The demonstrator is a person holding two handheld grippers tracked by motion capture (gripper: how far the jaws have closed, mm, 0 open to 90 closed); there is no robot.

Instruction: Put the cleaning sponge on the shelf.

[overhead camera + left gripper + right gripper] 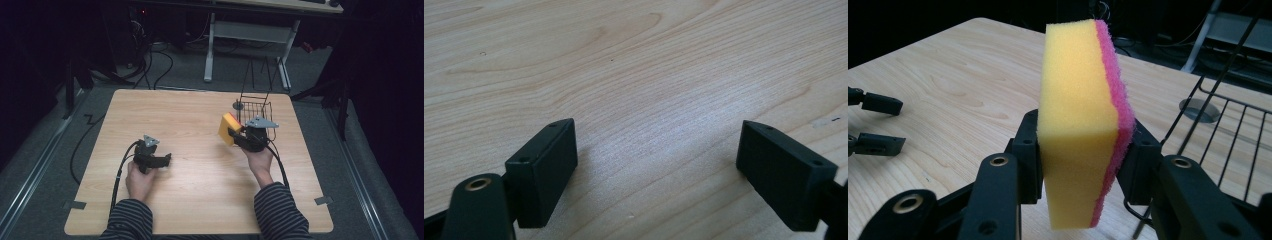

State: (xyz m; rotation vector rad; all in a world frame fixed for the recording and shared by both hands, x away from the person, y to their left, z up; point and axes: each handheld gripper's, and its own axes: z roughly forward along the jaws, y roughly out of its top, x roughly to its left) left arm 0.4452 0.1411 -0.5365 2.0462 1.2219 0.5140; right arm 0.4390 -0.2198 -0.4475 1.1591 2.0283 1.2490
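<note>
The right gripper (pixel 239 134) sits at about two o'clock from the centre of the wooden counter (pixel 200 210), held in the person's right hand (pixel 260 162), and its jaws are clamped on a sponge (pixel 229 128), one jaw pressed against each broad face. In the right gripper view the sponge (pixel 1075 130) stands upright on edge between the jaws, its thick yellow foam to the left and a thin pink scouring layer to the right, and its lower end hangs clear of the counter surface. A black wire basket (pixel 256 111) stands just beyond the right gripper, toward one o'clock on the counter, with its thin handle rising above it; in the right gripper view its wire grid (pixel 1233 140) lies at three o'clock of the sponge, close beside it but not touching. A round grey grommet (pixel 238 105) is set in the counter at the basket's near-left corner. The left gripper (pixel 162 161) rests at about eight o'clock from the centre, well apart from the sponge, in the person's left hand (pixel 139 181). In the left gripper view its jaws stand wide apart with bare wood grain between them, gripping nothing. Striped sleeves (pixel 280 212) cover both forearms at the counter's near edge.
</note>
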